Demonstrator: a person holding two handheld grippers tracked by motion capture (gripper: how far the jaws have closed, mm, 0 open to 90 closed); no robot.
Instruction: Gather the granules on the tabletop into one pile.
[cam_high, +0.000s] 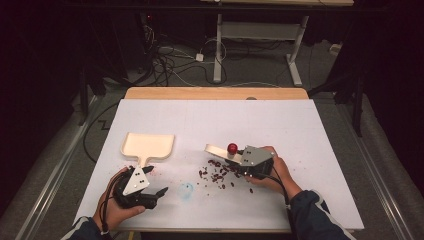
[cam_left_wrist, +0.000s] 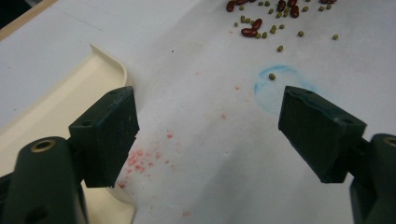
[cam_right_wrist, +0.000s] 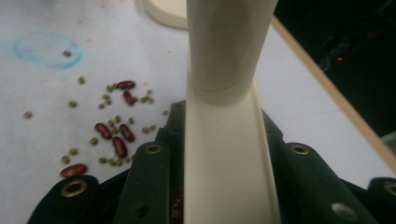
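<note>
Right gripper (cam_high: 240, 161) is clamped on the handle of a cream plastic brush (cam_right_wrist: 224, 93), a long smooth handle with raised edges that runs straight up between the jaws in the right gripper view. In the high view the brush reaches left from the gripper, with a red ball (cam_high: 232, 148) on top of it, and sits a little right of the surface's middle. Just below and left of the brush lies a scatter of beans (cam_high: 217, 175): glossy dark red kidney-shaped ones mixed with small round green ones, close by the gripper and between it and the near edge.

Left gripper (cam_left_wrist: 210, 126) stands wide apart with nothing between its blocky black jaws, near the near-left corner. A cream plastic dustpan (cam_high: 148, 145), flat with a low curved rim and a short handle, lies just beyond it, its handle toward that gripper. A faint blue ring (cam_high: 186, 190) is drawn on the white matte surface (cam_high: 300, 130) between the two grippers, and pink specks (cam_left_wrist: 140, 158) stain the surface beside the dustpan.
</note>
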